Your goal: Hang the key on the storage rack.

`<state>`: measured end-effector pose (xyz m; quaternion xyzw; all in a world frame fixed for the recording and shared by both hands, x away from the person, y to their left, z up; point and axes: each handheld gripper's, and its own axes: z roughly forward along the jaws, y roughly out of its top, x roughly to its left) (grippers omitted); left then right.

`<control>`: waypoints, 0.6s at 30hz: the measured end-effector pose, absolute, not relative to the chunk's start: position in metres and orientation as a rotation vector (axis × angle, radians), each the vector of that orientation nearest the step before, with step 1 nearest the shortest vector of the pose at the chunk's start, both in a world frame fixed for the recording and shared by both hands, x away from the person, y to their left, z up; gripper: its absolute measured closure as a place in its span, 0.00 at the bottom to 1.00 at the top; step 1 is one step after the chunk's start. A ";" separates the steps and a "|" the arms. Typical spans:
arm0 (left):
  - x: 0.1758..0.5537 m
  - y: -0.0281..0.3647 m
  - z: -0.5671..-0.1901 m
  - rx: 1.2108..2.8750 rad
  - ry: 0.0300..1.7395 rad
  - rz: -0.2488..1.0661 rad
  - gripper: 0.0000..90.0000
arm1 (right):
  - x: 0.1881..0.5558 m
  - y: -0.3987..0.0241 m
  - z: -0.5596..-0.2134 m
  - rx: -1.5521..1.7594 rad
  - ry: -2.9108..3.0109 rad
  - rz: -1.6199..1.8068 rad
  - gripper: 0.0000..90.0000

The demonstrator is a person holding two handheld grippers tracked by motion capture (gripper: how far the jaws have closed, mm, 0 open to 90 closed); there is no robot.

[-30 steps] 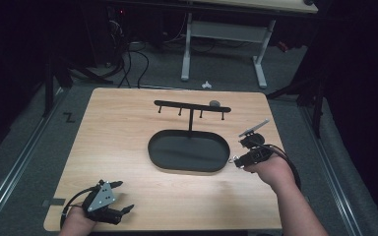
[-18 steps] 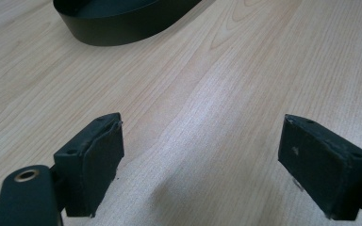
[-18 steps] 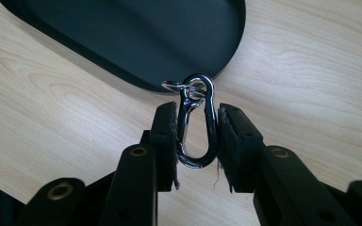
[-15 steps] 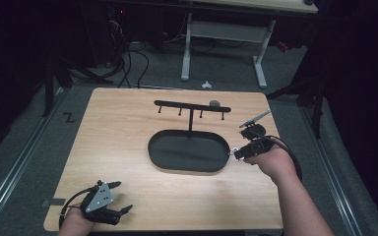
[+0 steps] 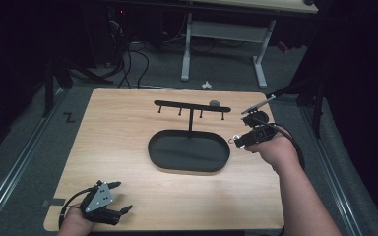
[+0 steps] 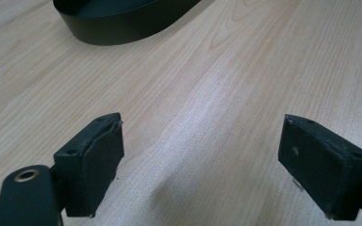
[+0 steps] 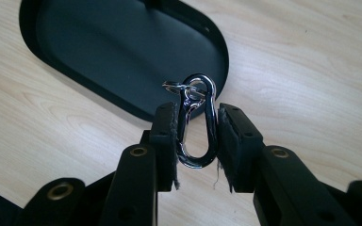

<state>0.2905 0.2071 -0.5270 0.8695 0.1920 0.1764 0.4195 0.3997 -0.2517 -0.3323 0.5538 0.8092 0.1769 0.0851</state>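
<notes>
Now our right tongs [image 7: 195, 141] were pinching a silver carabiner clip [image 7: 197, 123] between their pads, its small ring end poking out past the tips. Compared with a moment earlier, we had lifted that hand higher off the surface [image 5: 128, 128] and carried it a little farther from us, toward the right end of the black hook rack [image 5: 192, 105]; we judged the clip was on its way to a hook. It hung just right of the oval black tray [image 5: 189, 167]. Our left tongs [image 5: 118, 197] rested at the near left corner, spread and empty.
</notes>
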 end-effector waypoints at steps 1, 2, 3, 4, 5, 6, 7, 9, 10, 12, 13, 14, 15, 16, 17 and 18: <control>0.290 0.207 -0.527 2.180 0.482 0.442 0.17 | 0.401 -0.251 -0.331 1.653 2.410 0.527 0.77; 0.290 0.207 -0.527 2.179 0.482 0.442 0.17 | 0.402 -0.251 -0.329 1.648 2.408 0.533 0.77; 0.290 0.207 -0.527 2.179 0.482 0.442 0.17 | 0.403 -0.250 -0.327 1.654 2.404 0.529 0.77; 0.290 0.207 -0.527 2.180 0.482 0.441 0.17 | 0.404 -0.249 -0.326 1.651 2.402 0.528 0.77; 0.290 0.208 -0.527 2.180 0.481 0.441 0.17 | 0.405 -0.249 -0.325 1.646 2.401 0.535 0.77; 0.290 0.208 -0.527 2.180 0.482 0.441 0.17 | 0.407 -0.248 -0.324 1.649 2.398 0.541 0.77; 0.290 0.208 -0.527 2.180 0.482 0.441 0.17 | 0.407 -0.248 -0.323 1.648 2.398 0.542 0.77; 0.290 0.208 -0.527 2.181 0.482 0.441 0.17 | 0.409 -0.247 -0.321 1.649 2.392 0.552 0.77; 0.290 0.208 -0.527 2.181 0.482 0.441 0.17 | 0.410 -0.246 -0.320 1.650 2.391 0.552 0.77; 0.290 0.208 -0.527 2.181 0.482 0.441 0.17 | 0.412 -0.245 -0.318 1.641 2.391 0.561 0.77; 0.290 0.208 -0.527 2.182 0.482 0.441 0.17 | 0.412 -0.244 -0.317 1.644 2.389 0.562 0.77; 0.290 0.208 -0.527 2.182 0.482 0.441 0.17 | 0.413 -0.243 -0.316 1.646 2.388 0.568 0.77; 0.290 0.208 -0.527 2.182 0.482 0.441 0.17 | 0.414 -0.243 -0.316 1.638 2.390 0.564 0.77; 0.290 0.208 -0.527 2.182 0.482 0.440 0.17 | 0.414 -0.241 -0.315 1.639 2.390 0.565 0.77; 0.290 0.208 -0.527 2.182 0.482 0.440 0.17 | 0.415 -0.240 -0.314 1.637 2.391 0.568 0.77; 0.290 0.208 -0.527 2.182 0.481 0.440 0.17 | 0.416 -0.240 -0.314 1.629 2.393 0.567 0.77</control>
